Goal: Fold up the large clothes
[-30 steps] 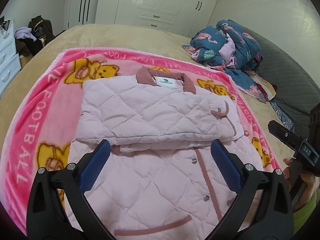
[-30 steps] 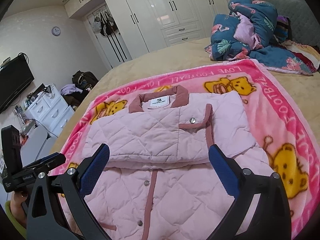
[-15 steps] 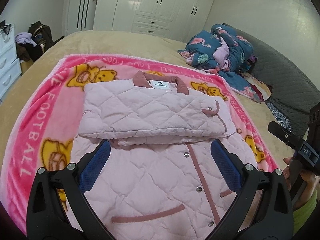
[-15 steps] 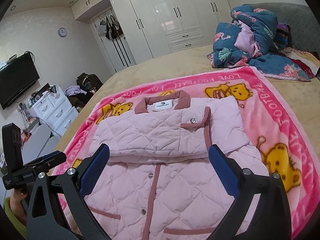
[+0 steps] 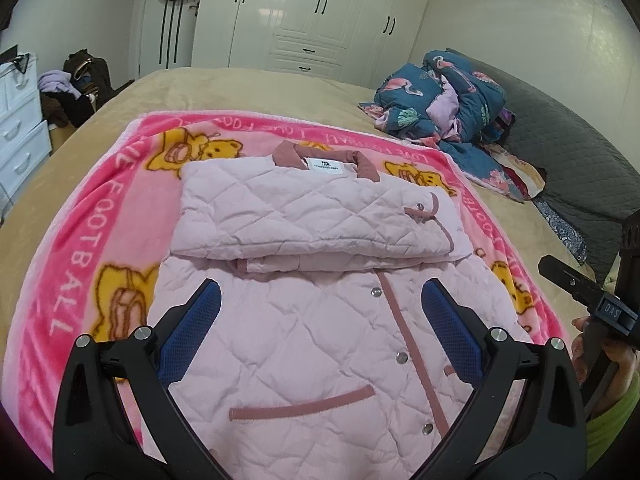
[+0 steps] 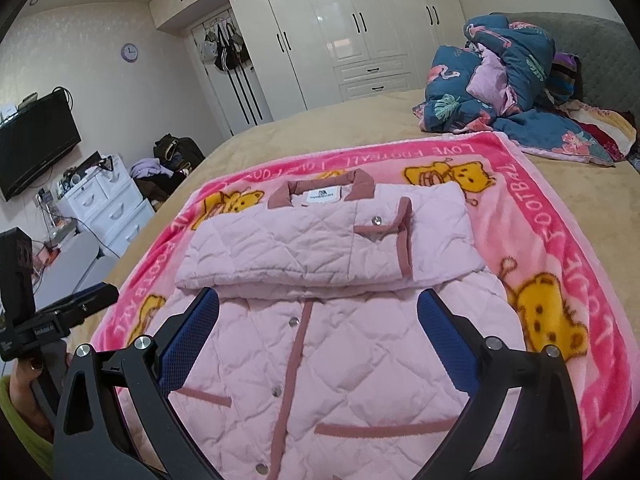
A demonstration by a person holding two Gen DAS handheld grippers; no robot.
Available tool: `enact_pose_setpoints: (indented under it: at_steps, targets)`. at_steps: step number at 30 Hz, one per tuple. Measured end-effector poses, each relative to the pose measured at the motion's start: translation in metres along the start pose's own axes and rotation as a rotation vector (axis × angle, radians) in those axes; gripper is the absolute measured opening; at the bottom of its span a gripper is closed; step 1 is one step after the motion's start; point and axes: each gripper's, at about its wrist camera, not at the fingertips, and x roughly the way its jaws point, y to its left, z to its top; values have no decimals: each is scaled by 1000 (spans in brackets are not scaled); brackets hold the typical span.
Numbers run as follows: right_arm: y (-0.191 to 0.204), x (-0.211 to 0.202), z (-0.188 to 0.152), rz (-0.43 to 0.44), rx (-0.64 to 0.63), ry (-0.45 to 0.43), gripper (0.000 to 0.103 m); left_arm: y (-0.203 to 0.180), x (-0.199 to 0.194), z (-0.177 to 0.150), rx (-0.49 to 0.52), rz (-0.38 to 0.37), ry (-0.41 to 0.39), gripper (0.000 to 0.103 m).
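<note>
Jacket (image 5: 320,320) on blanket (image 5: 88,240), sleeves folded across its chest.
Its hem is cut off at 6 o'clock. Left gripper (image 5: 320,316) and right gripper (image 6: 318,320) hover above it, jaws wide, empty.

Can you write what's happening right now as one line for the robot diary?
step: fold pink jacket | sleeves folded across chest | left gripper: open, above hem | right gripper: open, above hem | nothing held

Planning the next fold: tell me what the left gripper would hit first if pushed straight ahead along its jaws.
The left gripper, jaws wide open and empty, points at the pink quilted jacket. It would probably meet the jacket's flat lower front first, just short of the folded sleeves stacked across the chest. Height above the fabric is unclear.
</note>
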Motion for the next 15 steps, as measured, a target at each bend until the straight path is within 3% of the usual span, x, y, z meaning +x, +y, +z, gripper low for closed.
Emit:
enact_pose_setpoints:
  at_steps: [15]
  targets:
    - [-28, -9, -41, -43, 13, 61, 99, -1, 7, -48, 5, 33, 54, 94]
